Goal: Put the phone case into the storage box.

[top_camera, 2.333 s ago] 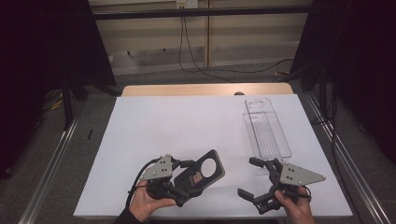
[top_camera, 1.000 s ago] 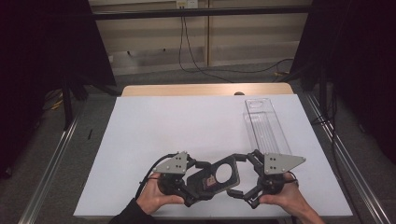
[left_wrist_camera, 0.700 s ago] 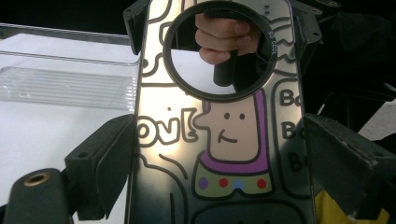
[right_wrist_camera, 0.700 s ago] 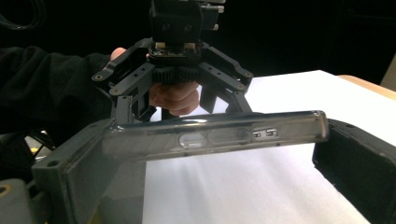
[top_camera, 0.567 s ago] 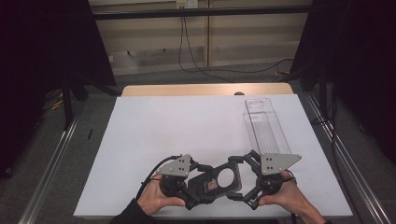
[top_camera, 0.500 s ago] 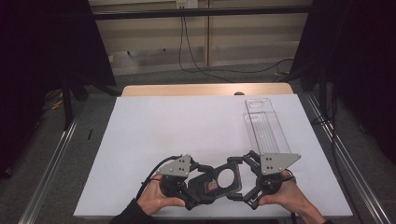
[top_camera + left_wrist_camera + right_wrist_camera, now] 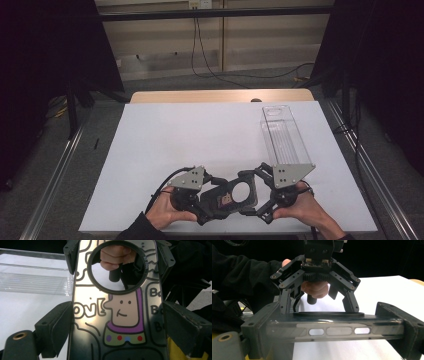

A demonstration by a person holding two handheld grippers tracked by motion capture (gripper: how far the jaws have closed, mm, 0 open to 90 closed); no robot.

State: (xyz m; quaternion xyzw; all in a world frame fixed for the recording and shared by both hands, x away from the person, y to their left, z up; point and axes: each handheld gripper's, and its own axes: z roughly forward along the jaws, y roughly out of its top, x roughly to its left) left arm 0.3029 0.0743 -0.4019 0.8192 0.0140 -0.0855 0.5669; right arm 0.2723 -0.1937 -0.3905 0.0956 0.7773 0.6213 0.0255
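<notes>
At the near edge of the desk [image 7: 150, 145], a phone case [image 7: 235, 192] is held between both tools. The left tool [image 7: 115, 322] clamps its long sides; the right tool [image 7: 332, 330] grips its ends. The case's glossy back shows a cartoon figure (purple collar, coloured dots) with lettering reading "ov!" and "Bo"; the ring round its camera hole carries small print too fine to read. A clear tray [image 7: 285, 137] lies at the desk's right, nothing visible inside.

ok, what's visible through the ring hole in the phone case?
Through the phone case ring hole: a hand on the right gripper, white table below. The case covers the rest.
</notes>
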